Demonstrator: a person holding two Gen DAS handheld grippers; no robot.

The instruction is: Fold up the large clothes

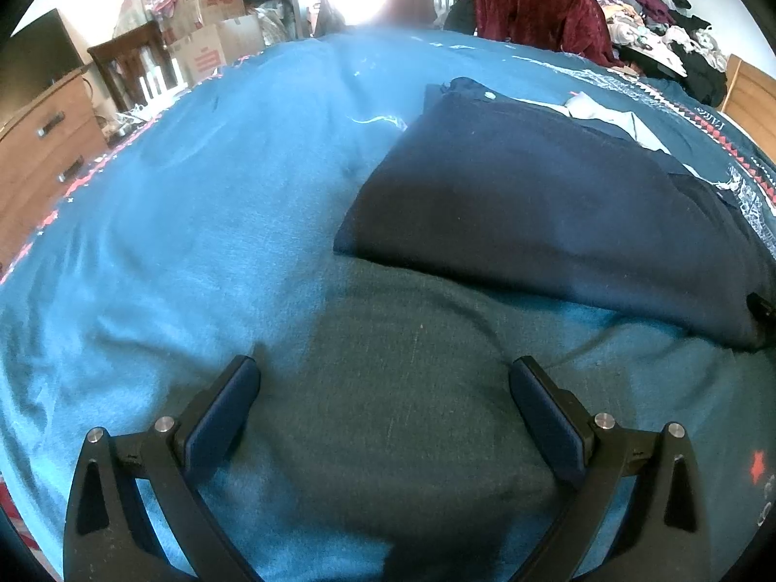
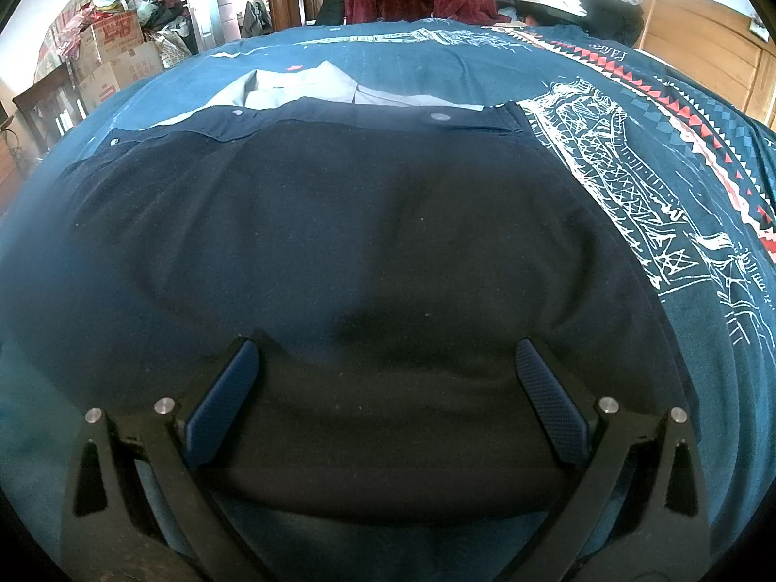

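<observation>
Risk: your left claw (image 1: 383, 378) hangs spread wide and empty over bare blue bedspread (image 1: 194, 194), so closing here likely pinches bedding; your right claw (image 2: 385, 363), also wide apart and empty, could catch only the top layer; the navy garment (image 2: 339, 223) lies flat on the bed, directly beneath the right claw, ahead-right of the left.

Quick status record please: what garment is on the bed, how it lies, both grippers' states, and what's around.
garment: navy garment with snap buttons, lying flat, partly folded
under it: light grey garment showing at the far edge
surface: blue bedspread
left gripper: open, over bare bedspread, beside the garment
right gripper: open, over the navy garment, nothing gripped
background: maroon garment on a chair, clothes pile, cardboard boxes
</observation>
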